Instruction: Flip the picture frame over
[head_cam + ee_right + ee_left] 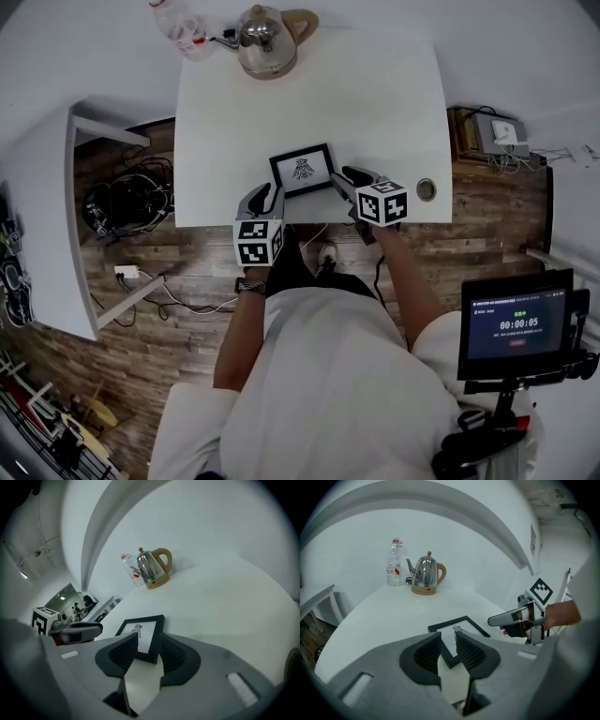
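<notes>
roughly between left hand-held gripper (266, 194) and right hand-held gripper (346, 178), picture frame (302, 170)

Bottle (178, 23) cut off by top edge; picture frame (464, 624) near edge partly behind left claw (448, 641).

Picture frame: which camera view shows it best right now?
Head view. The whole picture frame shows there, all four edges, picture side up, though small. The left gripper view and right gripper view show the frame larger, but in each the jaws cover its near part.
</notes>
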The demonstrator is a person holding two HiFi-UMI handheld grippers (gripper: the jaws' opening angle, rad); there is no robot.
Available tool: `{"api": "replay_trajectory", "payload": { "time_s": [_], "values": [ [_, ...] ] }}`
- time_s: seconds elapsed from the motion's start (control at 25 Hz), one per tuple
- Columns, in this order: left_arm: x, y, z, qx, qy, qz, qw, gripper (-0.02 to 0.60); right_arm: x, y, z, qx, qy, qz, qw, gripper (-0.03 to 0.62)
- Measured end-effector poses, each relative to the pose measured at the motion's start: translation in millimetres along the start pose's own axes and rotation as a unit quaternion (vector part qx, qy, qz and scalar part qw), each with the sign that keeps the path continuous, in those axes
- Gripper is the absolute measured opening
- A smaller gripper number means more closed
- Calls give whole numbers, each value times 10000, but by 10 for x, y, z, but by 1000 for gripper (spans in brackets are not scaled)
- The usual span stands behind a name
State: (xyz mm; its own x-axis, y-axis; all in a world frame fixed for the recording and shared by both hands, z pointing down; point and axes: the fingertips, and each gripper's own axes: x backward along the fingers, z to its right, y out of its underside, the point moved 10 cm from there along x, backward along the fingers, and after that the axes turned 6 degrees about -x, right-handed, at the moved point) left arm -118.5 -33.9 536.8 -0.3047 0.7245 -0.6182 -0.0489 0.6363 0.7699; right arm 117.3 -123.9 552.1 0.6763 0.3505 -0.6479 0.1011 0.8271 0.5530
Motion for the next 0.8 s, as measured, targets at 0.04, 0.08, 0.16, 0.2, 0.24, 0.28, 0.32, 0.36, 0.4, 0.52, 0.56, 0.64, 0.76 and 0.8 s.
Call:
{"api": "replay_trajectory", "payload": {
  "time_s": [0.04, 0.08, 0.16, 0.2, 0.24, 0.28, 0.32, 0.36, 0.4, 0.52, 0.56, 0.64, 0.76, 0.8],
  "values": [
    [-38, 23, -18, 45, 27, -40, 10000, 94, -49, 9, 16, -32, 13, -67, 10000, 144],
    [-77, 47, -51, 100, 39, -82, 9999, 94, -108, 15, 32, -58, 25, -141, 9999, 147],
    [-153, 80, -138, 187, 43, -164, 9997, 94, -228, 4, 60, -88, 55, -272, 9996, 152],
    [-182, 88, -168, 206, 55, -199, 9996, 94, -271, -6, 69, -100, 74, -316, 9994, 152],
    [-201, 95, -181, 213, 82, -229, 9995, 94, -295, -11, 77, -114, 93, -348, 9993, 152],
    [-215, 102, -180, 219, 121, -253, 9994, 94, -306, -12, 84, -129, 111, -370, 9992, 152],
    [-226, 107, -171, 230, 168, -269, 9992, 94, -309, -9, 94, -144, 126, -389, 9991, 152],
    [-236, 112, -161, 250, 219, -279, 9991, 94, -309, -6, 106, -164, 129, -407, 9990, 152],
    [-246, 117, -152, 276, 274, -282, 9988, 94, -307, -2, 120, -196, 108, -425, 9988, 152],
    [-261, 128, -123, 302, 420, -287, 9982, 94, -298, 4, 174, -352, -111, -506, 9980, 152],
    [-262, 129, -115, 296, 452, -291, 9981, 94, -299, 1, 191, -378, -200, -563, 9975, 152],
    [-262, 124, -99, 288, 494, -303, 9979, 93, -300, -14, 207, -364, -324, -687, 9964, 152],
    [-270, 112, -78, 275, 540, -340, 9976, 93, -292, -42, 205, -283, -342, -770, 9960, 152],
    [-275, 112, -74, 278, 548, -363, 9975, 92, -293, -44, 197, -255, -343, -798, 9959, 152]
  ]
}}
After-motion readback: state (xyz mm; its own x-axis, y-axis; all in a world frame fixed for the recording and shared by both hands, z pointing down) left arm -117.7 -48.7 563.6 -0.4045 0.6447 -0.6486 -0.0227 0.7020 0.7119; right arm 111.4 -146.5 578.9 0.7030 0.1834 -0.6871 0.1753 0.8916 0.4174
